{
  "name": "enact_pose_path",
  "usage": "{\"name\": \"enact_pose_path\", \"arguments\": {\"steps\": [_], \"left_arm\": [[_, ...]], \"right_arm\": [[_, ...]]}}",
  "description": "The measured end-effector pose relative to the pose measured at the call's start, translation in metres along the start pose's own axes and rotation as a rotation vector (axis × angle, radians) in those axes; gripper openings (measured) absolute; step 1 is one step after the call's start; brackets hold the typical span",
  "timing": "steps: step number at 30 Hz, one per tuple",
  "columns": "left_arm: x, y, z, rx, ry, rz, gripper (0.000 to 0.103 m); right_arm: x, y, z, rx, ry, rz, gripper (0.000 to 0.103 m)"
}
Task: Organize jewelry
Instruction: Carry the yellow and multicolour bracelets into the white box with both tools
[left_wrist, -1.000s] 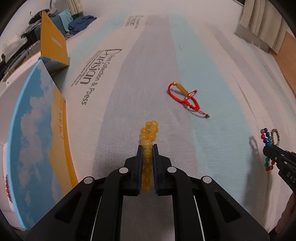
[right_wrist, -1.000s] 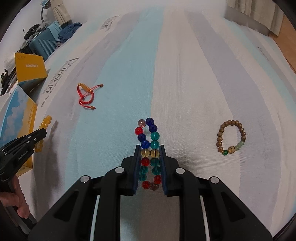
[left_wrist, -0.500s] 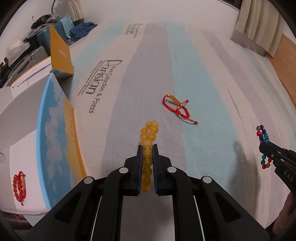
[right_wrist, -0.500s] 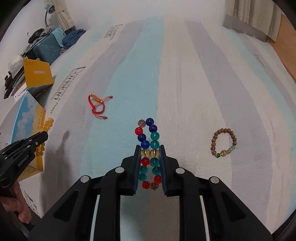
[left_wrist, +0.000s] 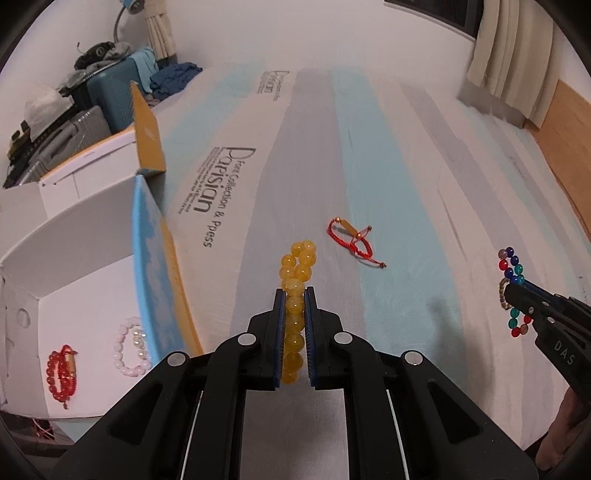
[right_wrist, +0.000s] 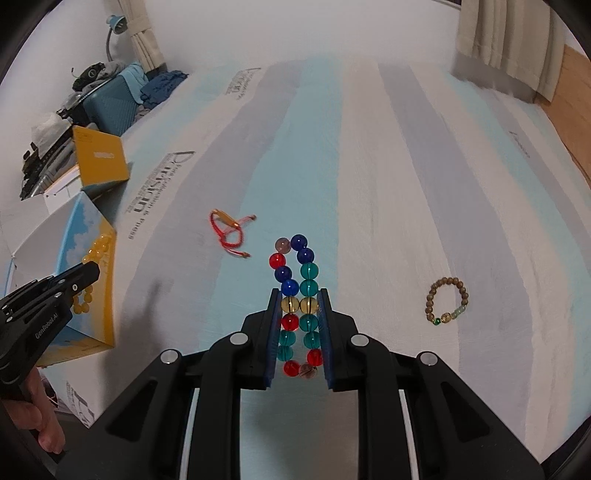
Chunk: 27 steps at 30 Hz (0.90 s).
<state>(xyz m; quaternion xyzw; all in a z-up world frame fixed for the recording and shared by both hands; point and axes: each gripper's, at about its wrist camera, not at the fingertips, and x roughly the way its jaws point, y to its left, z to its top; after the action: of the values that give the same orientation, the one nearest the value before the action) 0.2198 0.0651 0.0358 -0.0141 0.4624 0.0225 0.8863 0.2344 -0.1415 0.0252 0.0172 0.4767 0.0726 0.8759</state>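
now both grippers carry a bracelet above the bed (right_wrist: 369, 184): the left gripper (left_wrist: 294, 295) jaws pinch the yellow bead bracelet (left_wrist: 297, 273), the right gripper (right_wrist: 299, 295) jaws clamp the multicolour bead bracelet (right_wrist: 295, 280). next, i think, the yellow one must go over the white box (left_wrist: 85, 258) wall and be released.

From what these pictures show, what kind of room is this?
Probably a bedroom. The work surface is a striped mattress printed with a brand name, curtains hang behind it, and suitcases piled with clothes stand beside it, near a desk lamp.
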Motion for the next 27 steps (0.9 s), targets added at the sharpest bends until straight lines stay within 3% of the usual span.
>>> {"name": "enact_pose_path", "arguments": {"steps": [13,27], "left_arm": [[-0.051,0.047,0.002,-0.05,-0.06,0.03,0.009],[-0.085,0.156,-0.021,-0.163,-0.073,0.109,0.009]], "right_arm": [[-0.03,0.061,0.007,-0.069,-0.042,0.046,0.018],[-0.032,0.186,0.008,-0.196,-0.045,0.158,0.018]]}}
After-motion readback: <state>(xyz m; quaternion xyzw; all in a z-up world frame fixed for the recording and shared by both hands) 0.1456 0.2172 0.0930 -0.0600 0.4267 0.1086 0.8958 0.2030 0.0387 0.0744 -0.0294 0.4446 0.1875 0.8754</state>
